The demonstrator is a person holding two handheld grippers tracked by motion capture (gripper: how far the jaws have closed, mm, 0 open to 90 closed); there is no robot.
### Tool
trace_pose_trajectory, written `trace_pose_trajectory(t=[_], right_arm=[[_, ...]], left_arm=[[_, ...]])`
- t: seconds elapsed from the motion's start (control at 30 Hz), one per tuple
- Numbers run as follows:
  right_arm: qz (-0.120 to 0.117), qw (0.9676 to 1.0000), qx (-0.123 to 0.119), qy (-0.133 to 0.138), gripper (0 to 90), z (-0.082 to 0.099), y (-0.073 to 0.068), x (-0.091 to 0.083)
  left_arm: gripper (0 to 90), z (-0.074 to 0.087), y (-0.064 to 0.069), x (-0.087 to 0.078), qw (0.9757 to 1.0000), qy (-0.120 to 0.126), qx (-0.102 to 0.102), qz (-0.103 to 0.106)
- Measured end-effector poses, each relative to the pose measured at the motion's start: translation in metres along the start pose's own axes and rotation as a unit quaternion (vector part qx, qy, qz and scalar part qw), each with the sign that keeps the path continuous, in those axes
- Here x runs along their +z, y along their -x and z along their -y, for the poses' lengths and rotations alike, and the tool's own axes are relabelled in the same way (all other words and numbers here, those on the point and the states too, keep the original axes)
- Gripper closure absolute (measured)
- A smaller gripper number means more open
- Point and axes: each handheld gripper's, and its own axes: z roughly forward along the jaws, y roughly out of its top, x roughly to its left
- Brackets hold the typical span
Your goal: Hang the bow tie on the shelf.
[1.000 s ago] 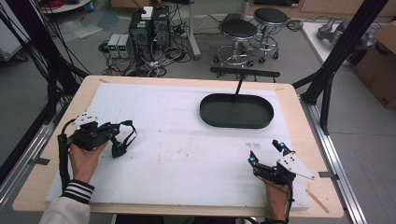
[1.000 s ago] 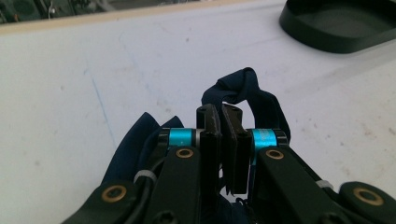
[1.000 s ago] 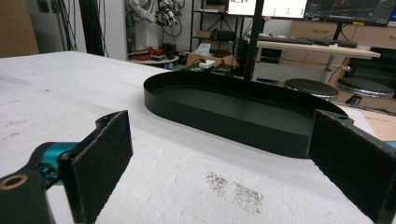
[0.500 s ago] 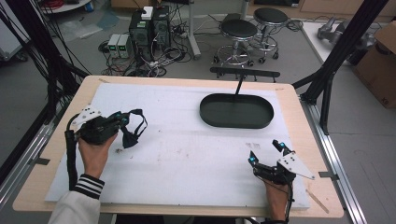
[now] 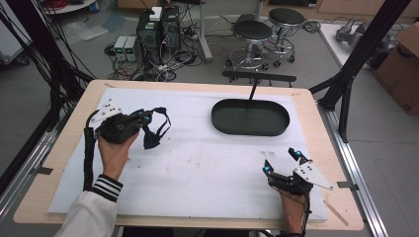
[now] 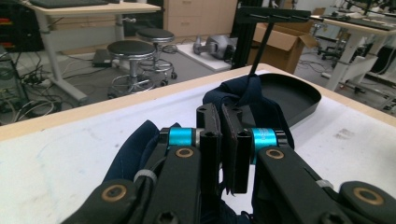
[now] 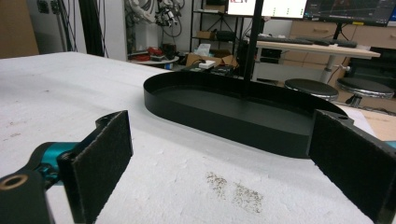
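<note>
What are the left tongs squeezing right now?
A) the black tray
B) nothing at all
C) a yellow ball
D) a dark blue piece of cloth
D: the left tongs are shut on the dark blue cloth, which hangs from them above the white table cover, while the black tray sits apart across the table with nothing in it.

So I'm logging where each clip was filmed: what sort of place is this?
Probably a robotics lab or workshop: a black-framed rig around the white foam-topped wooden table, desktop computers with tangled cables on the floor, and round black stools.
</note>
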Motion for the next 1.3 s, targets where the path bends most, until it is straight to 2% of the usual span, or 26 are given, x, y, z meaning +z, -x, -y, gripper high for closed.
trace_pose_trajectory(t=[0.37,0.53,0.87,0.93,1.0,1.1,1.2,1.3], right_arm=[[-0.001,1.0,0.005,0.003,5.9,0.0,0.001,0.0],[0.0,1.0,0.006,0.002,5.9,0.0,0.001,-0.001],[-0.001,1.0,0.009,0.003,5.9,0.0,0.001,-0.001],[-0.001,1.0,0.008,0.003,5.9,0.0,0.001,-0.001],[-0.001,1.0,0.009,0.004,5.9,0.0,0.001,-0.001],[0.0,1.0,0.008,0.003,5.9,0.0,0.001,-0.001],[0.0,1.0,0.008,0.003,5.9,0.0,0.001,-0.001],[0.0,1.0,0.007,0.003,5.9,0.0,0.001,-0.001]], left_arm=[[85.8,-0.017,0.016,0.035,0.9996,-0.002,0.007,0.027],[85.8,-0.025,0.019,0.049,0.9993,-0.001,-0.002,0.038],[85.8,-0.039,0.026,0.071,0.9985,0.0,-0.002,0.055],[85.8,-0.041,0.027,0.076,0.9982,0.003,-0.009,0.06],[85.8,-0.045,0.027,0.083,0.998,-0.002,-0.008,0.062],[85.8,-0.052,0.031,0.091,0.9974,0.005,-0.012,0.071],[85.8,-0.055,0.034,0.1,0.9969,-0.001,-0.008,0.078],[85.8,-0.056,0.035,0.108,0.9964,-0.003,-0.015,0.083]])
